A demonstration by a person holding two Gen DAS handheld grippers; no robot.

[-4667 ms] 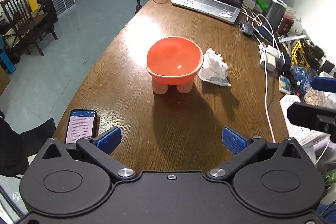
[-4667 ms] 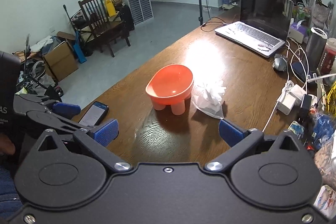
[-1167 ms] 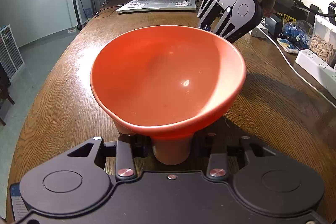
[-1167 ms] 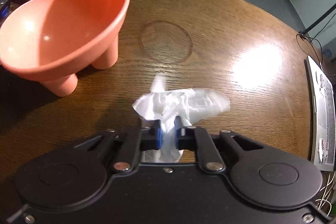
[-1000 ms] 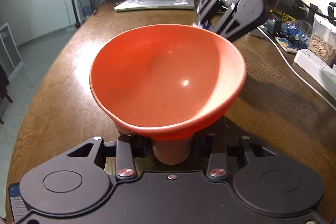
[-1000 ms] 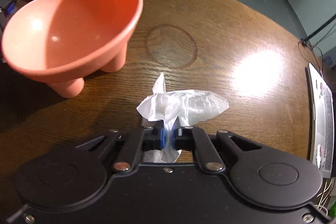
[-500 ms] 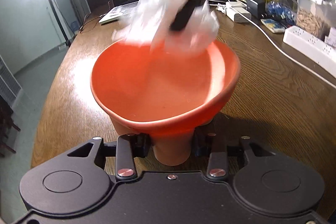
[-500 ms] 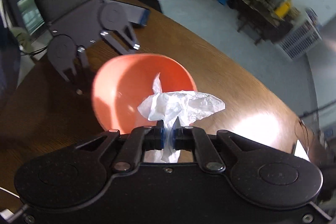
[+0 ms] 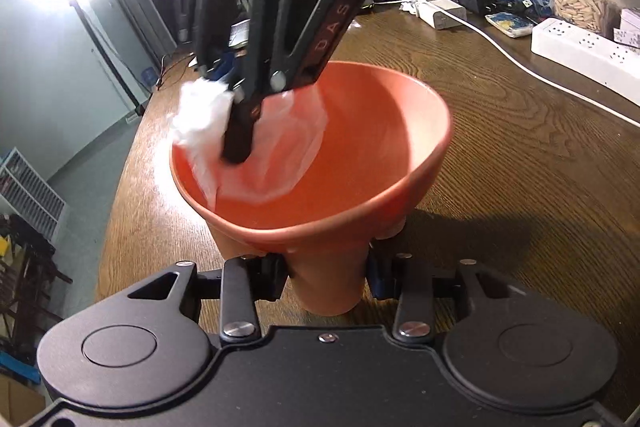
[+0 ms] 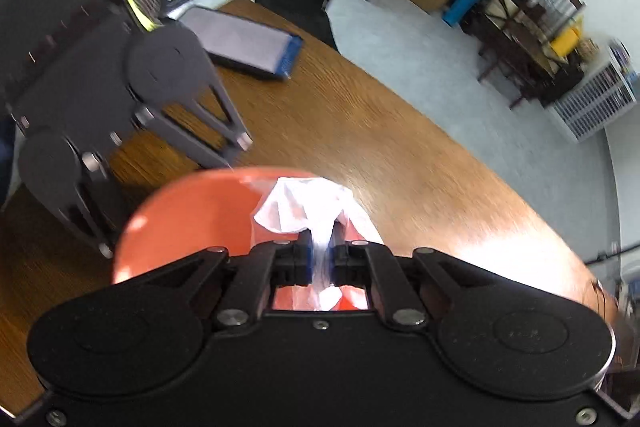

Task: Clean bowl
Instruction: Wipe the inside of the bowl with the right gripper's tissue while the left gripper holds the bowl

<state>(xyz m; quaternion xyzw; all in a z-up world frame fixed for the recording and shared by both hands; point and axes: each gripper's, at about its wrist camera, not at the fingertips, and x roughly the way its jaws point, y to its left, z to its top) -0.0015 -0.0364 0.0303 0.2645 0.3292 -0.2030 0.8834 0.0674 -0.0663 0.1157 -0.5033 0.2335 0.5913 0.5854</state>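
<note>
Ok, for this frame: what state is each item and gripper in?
Orange bowl: upright on the table, one leg gripped.
Tissue: crumpled, pressed inside the bowl.
Left gripper: shut on a bowl leg.
Right gripper: shut on the tissue.
Phone: lying flat on the table.

One bowl [image 9: 360,131], one tissue [image 9: 276,147], two grippers, one phone [image 10: 248,45].

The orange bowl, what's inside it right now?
Inside the orange bowl is a white tissue, pinched by the right gripper. The bowl's surface under the tissue is covered, so any dirt there can't be seen.
</note>
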